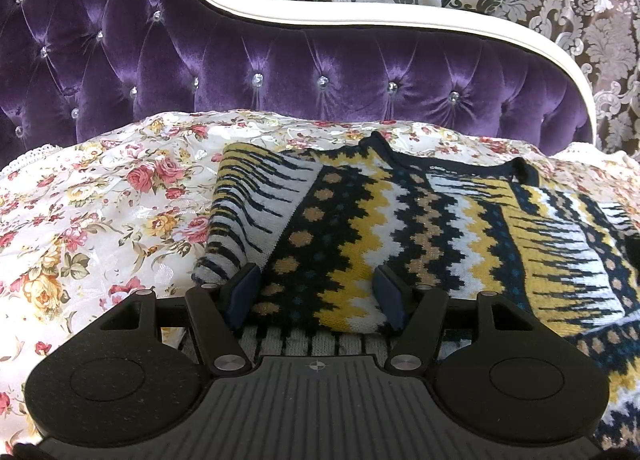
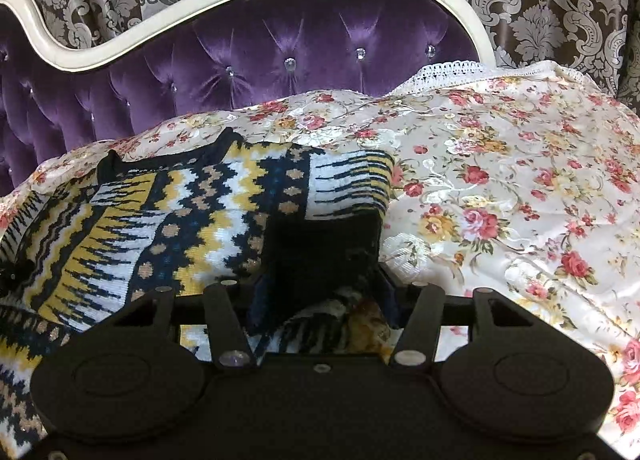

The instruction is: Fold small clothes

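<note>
Knit sweater [image 1: 400,220] on floral cover [image 1: 100,200] | left fingers [image 1: 244,288] apart, straddling fold | right fingers' state unclear

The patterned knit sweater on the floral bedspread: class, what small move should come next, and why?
Probably close the right gripper on the navy, yellow and white knit sweater. Its dark edge sits between the fingers, though a firm pinch isn't clear. The left gripper also straddles an edge, so both could then lift to fold.

The right gripper's fingertips [image 2: 384,280] sit dark against the knitted sweater [image 2: 168,220], so their hold is unclear. The sweater runs off the picture's left edge. Its neck label [image 1: 444,169] is too small to read.
</note>
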`<move>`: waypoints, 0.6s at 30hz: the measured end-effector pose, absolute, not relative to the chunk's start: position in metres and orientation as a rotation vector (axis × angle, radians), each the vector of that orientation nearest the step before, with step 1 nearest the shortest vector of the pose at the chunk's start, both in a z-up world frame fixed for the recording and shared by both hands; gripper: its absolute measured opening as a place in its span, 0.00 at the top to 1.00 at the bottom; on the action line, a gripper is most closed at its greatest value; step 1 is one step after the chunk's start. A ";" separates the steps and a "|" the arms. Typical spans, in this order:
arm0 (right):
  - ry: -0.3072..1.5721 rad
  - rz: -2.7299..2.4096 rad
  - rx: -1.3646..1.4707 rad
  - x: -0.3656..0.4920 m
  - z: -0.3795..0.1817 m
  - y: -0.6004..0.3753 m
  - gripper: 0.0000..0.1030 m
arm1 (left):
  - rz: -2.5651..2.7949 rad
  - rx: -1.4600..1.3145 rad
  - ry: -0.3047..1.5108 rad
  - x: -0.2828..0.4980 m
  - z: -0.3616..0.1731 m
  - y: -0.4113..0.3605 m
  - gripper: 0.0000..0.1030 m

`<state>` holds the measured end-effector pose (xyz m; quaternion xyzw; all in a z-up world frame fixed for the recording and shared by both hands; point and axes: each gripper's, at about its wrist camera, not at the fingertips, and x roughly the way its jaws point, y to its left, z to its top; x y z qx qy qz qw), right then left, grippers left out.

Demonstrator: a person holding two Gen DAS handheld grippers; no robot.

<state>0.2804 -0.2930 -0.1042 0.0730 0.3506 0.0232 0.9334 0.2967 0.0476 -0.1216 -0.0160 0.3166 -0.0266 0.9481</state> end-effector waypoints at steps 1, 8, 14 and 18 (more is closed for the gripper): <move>0.714 0.053 0.153 0.280 -0.105 -0.294 0.41 | -0.054 -0.032 0.645 0.297 -0.122 0.048 0.40; 0.677 0.073 0.136 0.275 -0.109 -0.295 0.41 | -0.049 -0.009 0.658 0.299 -0.119 0.045 0.39; 0.682 0.073 0.131 0.275 -0.108 -0.295 0.41 | -0.036 0.022 0.709 0.306 -0.111 0.040 0.40; 0.747 0.073 0.151 0.278 -0.100 -0.302 0.30 | -0.030 -0.008 0.726 0.292 -0.103 0.040 0.37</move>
